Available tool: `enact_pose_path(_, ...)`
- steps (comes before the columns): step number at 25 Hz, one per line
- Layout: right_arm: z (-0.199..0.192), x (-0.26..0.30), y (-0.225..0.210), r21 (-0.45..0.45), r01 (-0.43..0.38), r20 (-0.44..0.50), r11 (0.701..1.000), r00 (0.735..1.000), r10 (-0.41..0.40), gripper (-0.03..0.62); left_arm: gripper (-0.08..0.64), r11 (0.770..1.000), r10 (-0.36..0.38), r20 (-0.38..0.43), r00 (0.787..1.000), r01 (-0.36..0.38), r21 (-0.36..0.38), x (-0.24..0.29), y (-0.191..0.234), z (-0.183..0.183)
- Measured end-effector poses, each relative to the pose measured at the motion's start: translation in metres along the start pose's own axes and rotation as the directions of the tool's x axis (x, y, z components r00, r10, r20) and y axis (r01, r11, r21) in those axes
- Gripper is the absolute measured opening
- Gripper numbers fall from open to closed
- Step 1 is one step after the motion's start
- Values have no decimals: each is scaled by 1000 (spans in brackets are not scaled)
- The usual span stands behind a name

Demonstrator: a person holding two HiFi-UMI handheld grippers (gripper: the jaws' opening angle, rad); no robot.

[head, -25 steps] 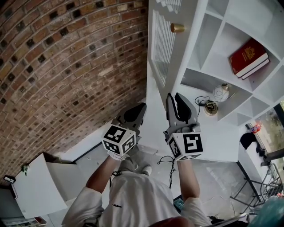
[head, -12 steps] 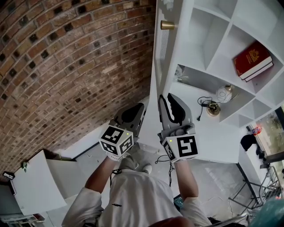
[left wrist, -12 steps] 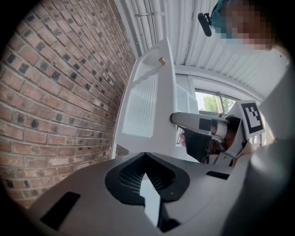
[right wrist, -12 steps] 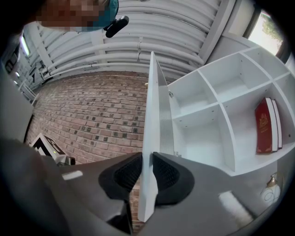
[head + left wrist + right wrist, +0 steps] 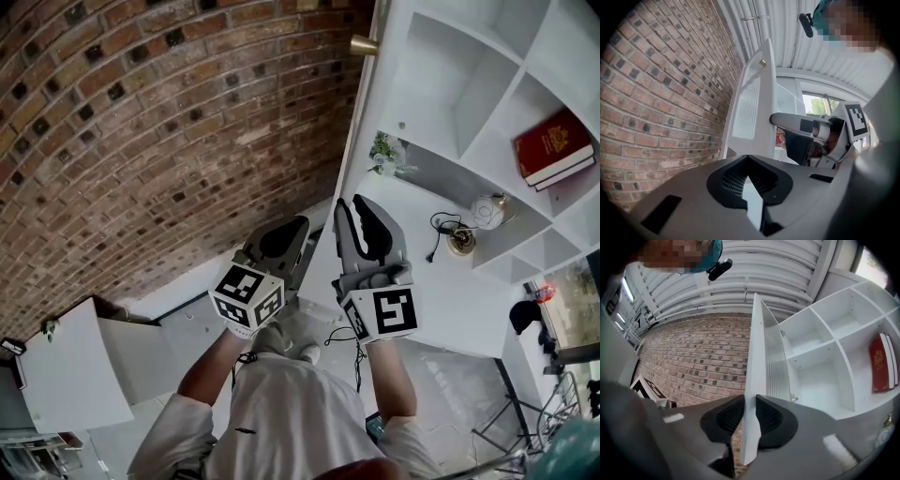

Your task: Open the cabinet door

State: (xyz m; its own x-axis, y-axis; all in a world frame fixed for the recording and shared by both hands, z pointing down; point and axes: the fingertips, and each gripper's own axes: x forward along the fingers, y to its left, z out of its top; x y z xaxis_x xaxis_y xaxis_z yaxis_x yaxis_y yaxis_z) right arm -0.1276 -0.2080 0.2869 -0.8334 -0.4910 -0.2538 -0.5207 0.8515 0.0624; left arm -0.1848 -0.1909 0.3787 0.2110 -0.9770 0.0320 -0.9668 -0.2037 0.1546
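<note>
The white louvred cabinet door (image 5: pixel 354 131) stands swung out from the shelf unit, edge-on in the head view, with a brass knob (image 5: pixel 364 44) near its far end. My right gripper (image 5: pixel 357 212) is shut on the door's free edge (image 5: pixel 757 357); both pads (image 5: pixel 729 416) press the panel. My left gripper (image 5: pixel 281 240) hangs just left of it, on the brick-wall side, shut with nothing in it. In the left gripper view the door (image 5: pixel 750 108) and its knob (image 5: pixel 762 62) rise ahead, and the right gripper (image 5: pixel 776 119) clamps the edge.
A brick wall (image 5: pixel 169 141) runs close along the left of the door. The white open shelves (image 5: pixel 450 84) hold a red book (image 5: pixel 553 147), a small plant (image 5: pixel 386 155) and a round ornament (image 5: pixel 489 211). A white box (image 5: pixel 66 375) sits on the floor at lower left.
The door has swung further out toward the brick wall, from showing its louvred face to edge-on. The right gripper went left with it; a plant on the shelf came into sight.
</note>
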Motion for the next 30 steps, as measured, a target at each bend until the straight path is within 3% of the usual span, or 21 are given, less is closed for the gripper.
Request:
enact_pose_path(13,-5,22,23,18,-62,17,998,998,61,84,9,999,33,2,999,-33,-37,-16,18,-3)
enact_pose_path(30,-9,28,35,51,-120,21,991,993,119,77,9,999,43,19,999,-42,-30,-27,20,6)
